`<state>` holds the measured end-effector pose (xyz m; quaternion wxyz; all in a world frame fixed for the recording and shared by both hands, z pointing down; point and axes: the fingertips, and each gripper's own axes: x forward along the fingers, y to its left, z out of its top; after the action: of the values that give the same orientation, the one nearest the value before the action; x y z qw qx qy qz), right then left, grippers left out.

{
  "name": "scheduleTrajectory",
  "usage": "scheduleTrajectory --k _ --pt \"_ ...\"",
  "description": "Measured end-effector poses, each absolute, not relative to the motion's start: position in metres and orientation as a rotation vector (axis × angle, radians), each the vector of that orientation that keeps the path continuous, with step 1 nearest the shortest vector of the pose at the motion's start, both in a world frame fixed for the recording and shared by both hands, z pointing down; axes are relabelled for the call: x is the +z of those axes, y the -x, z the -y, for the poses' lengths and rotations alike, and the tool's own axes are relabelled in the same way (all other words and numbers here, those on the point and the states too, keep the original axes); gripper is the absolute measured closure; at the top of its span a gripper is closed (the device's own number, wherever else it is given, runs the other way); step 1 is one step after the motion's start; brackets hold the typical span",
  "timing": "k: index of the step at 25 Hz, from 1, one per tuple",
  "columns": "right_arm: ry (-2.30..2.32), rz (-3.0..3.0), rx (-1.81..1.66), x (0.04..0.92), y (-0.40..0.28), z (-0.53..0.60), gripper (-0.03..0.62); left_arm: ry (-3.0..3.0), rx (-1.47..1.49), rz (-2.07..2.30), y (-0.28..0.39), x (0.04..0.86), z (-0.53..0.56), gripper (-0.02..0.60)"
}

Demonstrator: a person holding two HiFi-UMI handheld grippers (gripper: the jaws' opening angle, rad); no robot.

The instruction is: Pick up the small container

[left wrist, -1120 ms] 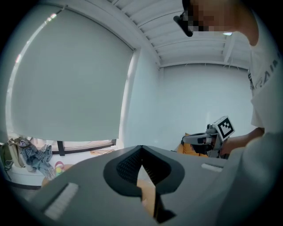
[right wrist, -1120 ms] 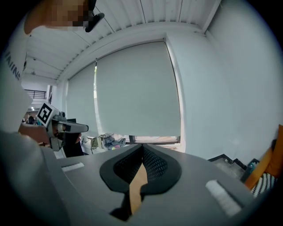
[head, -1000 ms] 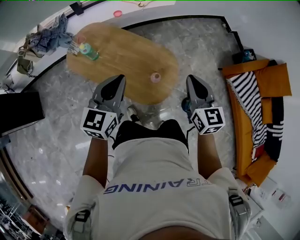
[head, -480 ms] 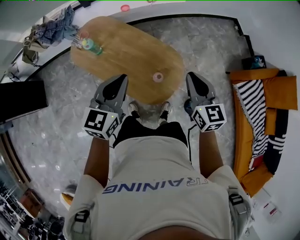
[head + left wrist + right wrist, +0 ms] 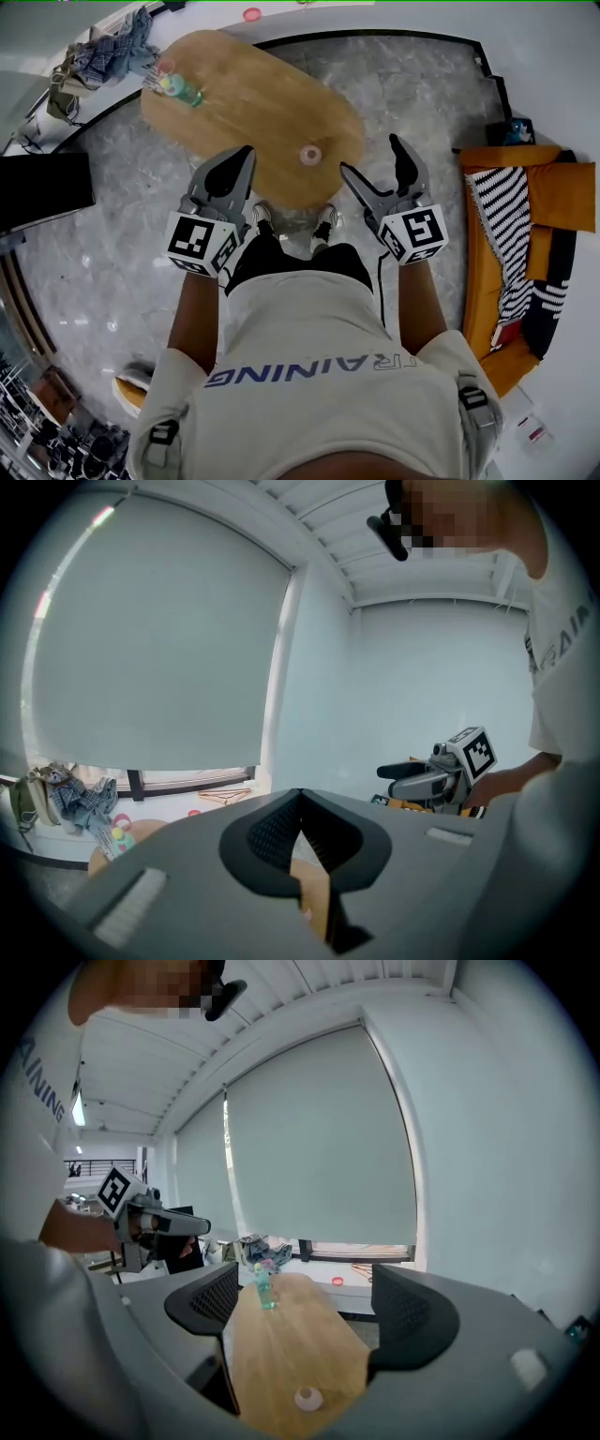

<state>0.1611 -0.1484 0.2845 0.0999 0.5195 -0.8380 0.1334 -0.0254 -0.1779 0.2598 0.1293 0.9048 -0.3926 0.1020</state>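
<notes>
Right gripper (image 5: 368, 155): fingers apart and opening, nothing between the pads. It hangs above floor level, short of the table.

Left gripper (image 5: 242, 159): fingers closed together, empty, off to the side of the work.

Small container (image 5: 310, 154): a pale pink, cup-like piece on the oval wooden table (image 5: 253, 103), near the table's end closest to the fingers. In the head view it sits ahead of the right fingertips and toward the left finger. In the right gripper view it shows low in the gap, beyond the tips.

Green bottle (image 5: 183, 94): far end of the table, well beyond the fingers.

Risks (judgement):
- Container looks light and the wood smooth, so one finger arriving first would likely slide it or tip it.
- It stands near the table edge, so a nudge toward the person could drop it to the floor.
- A low approach could catch a fingertip on the table rim.
</notes>
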Motion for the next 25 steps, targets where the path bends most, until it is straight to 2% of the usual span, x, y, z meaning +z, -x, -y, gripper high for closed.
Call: scheduleTrajectory --k 2,5,16,25 --pt "-1.515 2.462 0.377 0.286 -0.160 0.149 0.095 -2.628 0.292 1.148 0.026 0.259 0.179 0.580" --pt "-1.477 2.465 0.396 0.290 -0.154 0.147 0.062 -2.622 0.292 1.155 0.028 0.261 0.176 0.580" --pt "-1.348 2.389 0.500 0.362 -0.135 0.146 0.074 -2.567 0.373 1.154 0.037 0.304 0.178 0.580" --pt "-1.306 2.345 0.696 0.473 -0.114 0.162 0.084 -2.502 0.458 1.092 0.032 0.403 0.190 0.580"
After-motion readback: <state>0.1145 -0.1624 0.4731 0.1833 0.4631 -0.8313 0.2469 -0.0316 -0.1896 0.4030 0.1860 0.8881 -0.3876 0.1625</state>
